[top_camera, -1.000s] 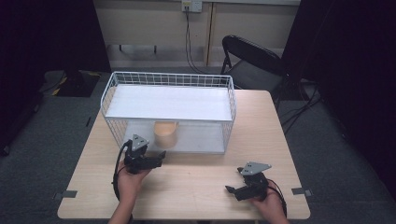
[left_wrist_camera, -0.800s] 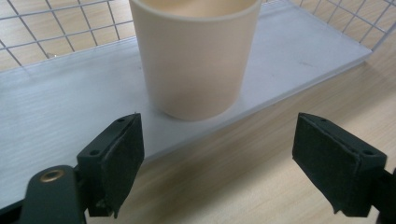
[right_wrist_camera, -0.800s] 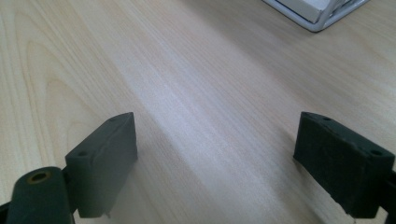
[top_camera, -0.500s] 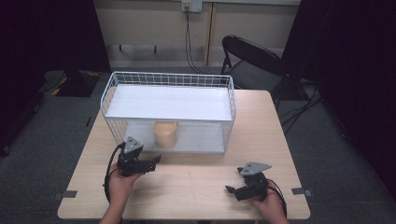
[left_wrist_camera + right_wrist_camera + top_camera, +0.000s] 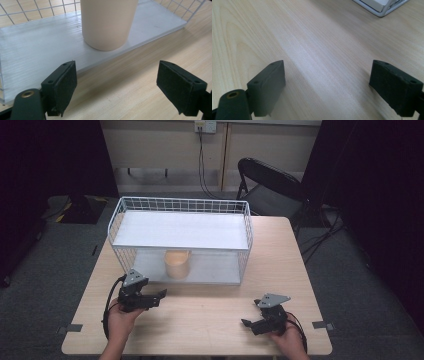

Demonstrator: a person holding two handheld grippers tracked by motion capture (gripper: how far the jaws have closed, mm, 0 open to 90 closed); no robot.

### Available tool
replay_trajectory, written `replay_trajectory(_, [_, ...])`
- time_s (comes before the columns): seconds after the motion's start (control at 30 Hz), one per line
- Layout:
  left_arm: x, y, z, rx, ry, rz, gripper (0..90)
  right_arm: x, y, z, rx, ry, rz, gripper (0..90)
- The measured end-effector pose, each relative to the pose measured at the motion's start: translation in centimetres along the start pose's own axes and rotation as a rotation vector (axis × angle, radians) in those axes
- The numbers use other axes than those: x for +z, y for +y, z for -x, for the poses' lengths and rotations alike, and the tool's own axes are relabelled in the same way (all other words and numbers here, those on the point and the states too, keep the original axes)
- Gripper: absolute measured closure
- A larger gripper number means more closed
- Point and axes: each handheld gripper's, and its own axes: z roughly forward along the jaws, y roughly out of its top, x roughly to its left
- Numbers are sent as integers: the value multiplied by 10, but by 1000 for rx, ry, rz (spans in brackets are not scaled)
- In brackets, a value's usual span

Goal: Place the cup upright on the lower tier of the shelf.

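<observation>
Left claw (image 5: 161, 294) rests on the worktop (image 5: 210, 320), jaws spread wide and empty, facing the beige cup (image 5: 177, 264). Cup stands upright on the lower white shelf of the wire basket (image 5: 245, 227). Right claw (image 5: 249, 316) likewise agape, seemingly just above bare wood.

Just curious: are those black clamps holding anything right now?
No. The left gripper and right gripper are both open and empty; the beige plastic cup stands untouched.
</observation>
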Motion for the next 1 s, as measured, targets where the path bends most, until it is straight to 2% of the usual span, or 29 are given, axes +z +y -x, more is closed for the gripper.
replay_trajectory(0.07, [-3,-1,-2,-8,1,4,165,0,0,0,1,-1,0,123])
replay_trajectory(0.13, [-7,-3,-5,3,6,-8,165,0,0,0,1,0,0,123])
replay_trajectory(0.33, [-12,-12,-12,-17,7,-10,165,0,0,0,1,-1,0,123])
replay_trajectory(0.43, [-14,-15,-15,-2,12,-18,165,0,0,0,1,-1,0,123])
replay_trajectory(0.6, [-12,-21,-19,-10,-5,-21,163,0,0,0,1,0,0,123])
replay_trajectory(0.7, [-11,-23,-19,-3,-10,-30,163,0,0,0,1,-1,0,123])
replay_trajectory(0.9, [-10,-27,-20,41,-23,-61,161,0,0,0,1,-1,0,123])
replay_trajectory(1.0, [-11,-28,-21,44,-27,-65,161,0,0,0,1,-1,0,123])
